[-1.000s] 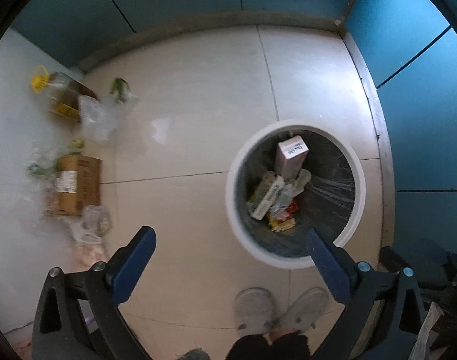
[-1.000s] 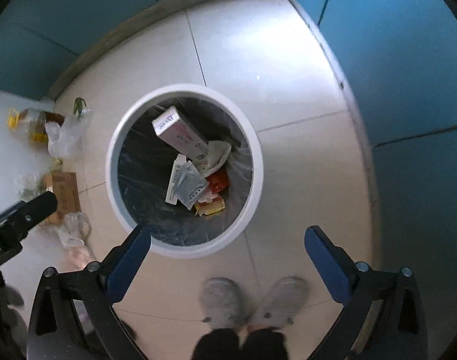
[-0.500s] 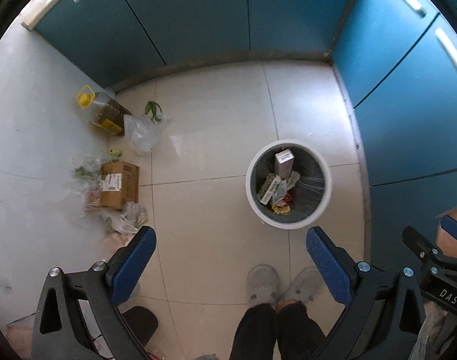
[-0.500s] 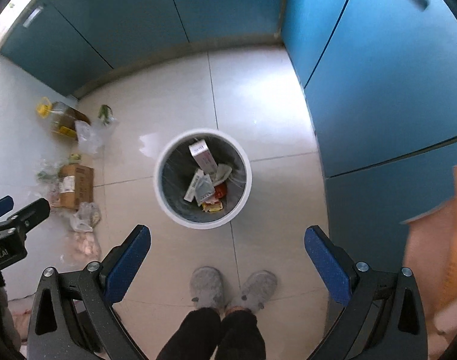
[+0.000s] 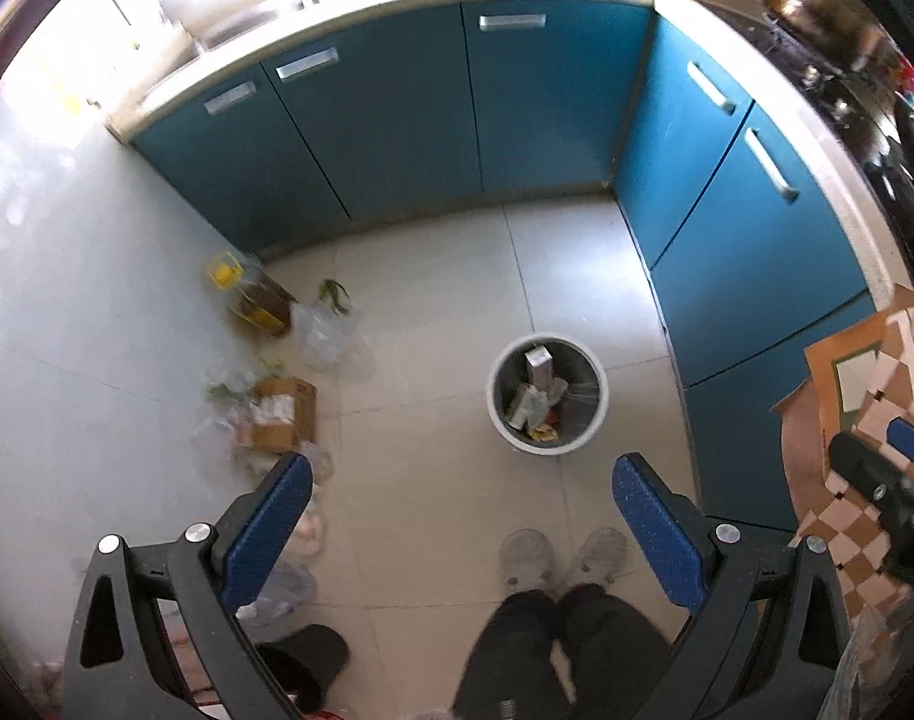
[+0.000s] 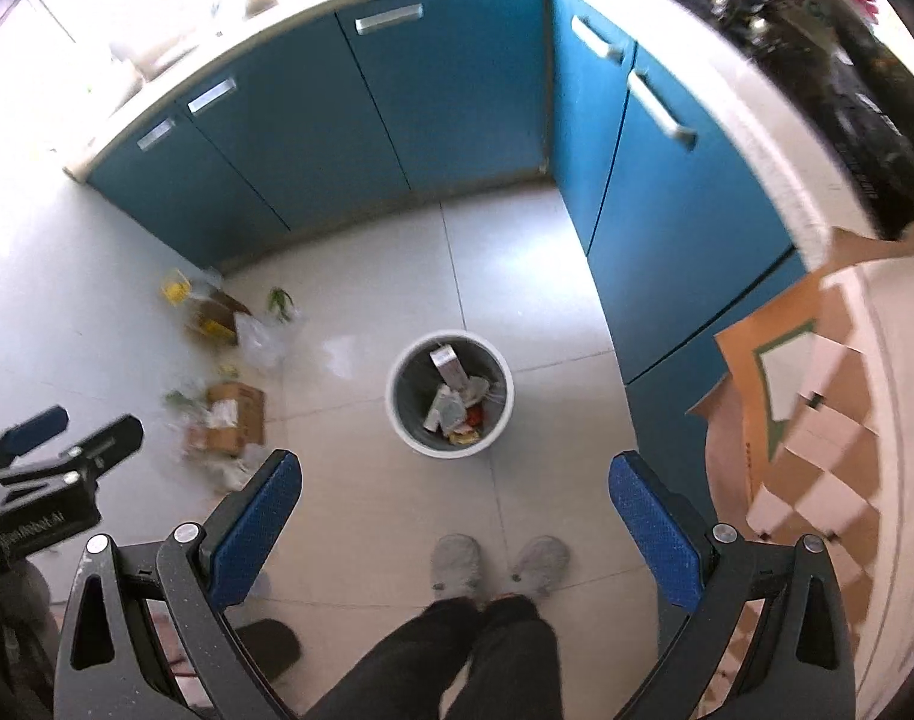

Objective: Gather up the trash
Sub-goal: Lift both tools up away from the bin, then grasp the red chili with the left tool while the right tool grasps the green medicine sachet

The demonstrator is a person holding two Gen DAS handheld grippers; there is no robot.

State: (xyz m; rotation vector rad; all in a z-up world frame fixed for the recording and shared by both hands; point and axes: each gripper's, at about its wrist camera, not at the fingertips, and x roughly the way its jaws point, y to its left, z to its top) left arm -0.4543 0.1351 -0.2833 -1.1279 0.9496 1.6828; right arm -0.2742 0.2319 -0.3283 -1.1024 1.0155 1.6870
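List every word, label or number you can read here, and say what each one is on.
None is clearly readable.
Left gripper: white lettering on its body, too blurred to quote.
Cardboard box: white label, unreadable.
Carton in the trash bin: print too small.
Oil bottle: yellow label, blurred.

Blue cabinets [image 5: 396, 120] line two walls, a checkered cloth [image 6: 829, 420] lies right, grey slippers [image 5: 562, 555] below.

Glossy tile floor [image 5: 432, 312], matt blue cabinet doors [image 5: 396, 120] w/ metal handles, cardboard box [image 5: 279, 414].
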